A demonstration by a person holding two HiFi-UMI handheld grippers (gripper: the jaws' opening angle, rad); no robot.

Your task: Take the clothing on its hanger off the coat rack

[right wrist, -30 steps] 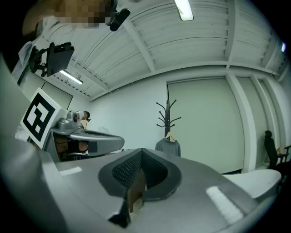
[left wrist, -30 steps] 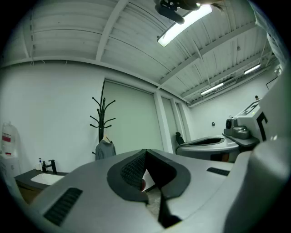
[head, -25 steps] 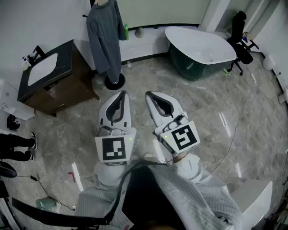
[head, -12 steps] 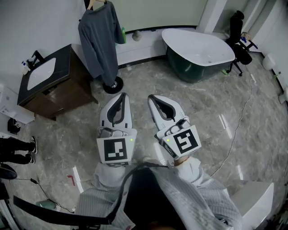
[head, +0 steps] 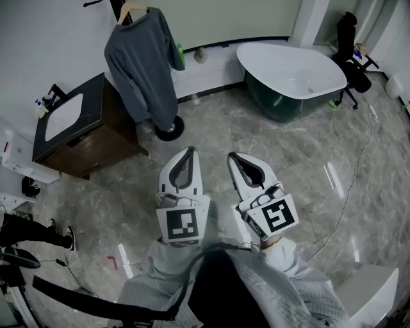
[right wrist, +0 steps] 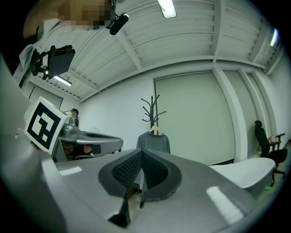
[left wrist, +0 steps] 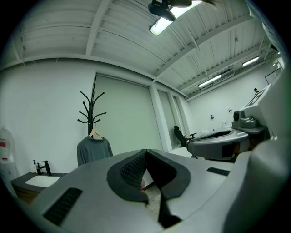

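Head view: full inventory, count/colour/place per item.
coat rack: 1, black, top left by wall
sweater: 1, grey, on the hanger
hanger: 1, wooden, on the coat rack
vanity: 1, dark wood, left, with white sink
bathtub: 1, white inside, dark green outside, top right
office chair: 1, black, right of bathtub
bottle: 1, green, ledge behind sweater
bystander's legs: 1 pair, black trousers, left edge
left gripper: 1, white, centre, shut, empty
right gripper: 1, white, centre, shut, empty
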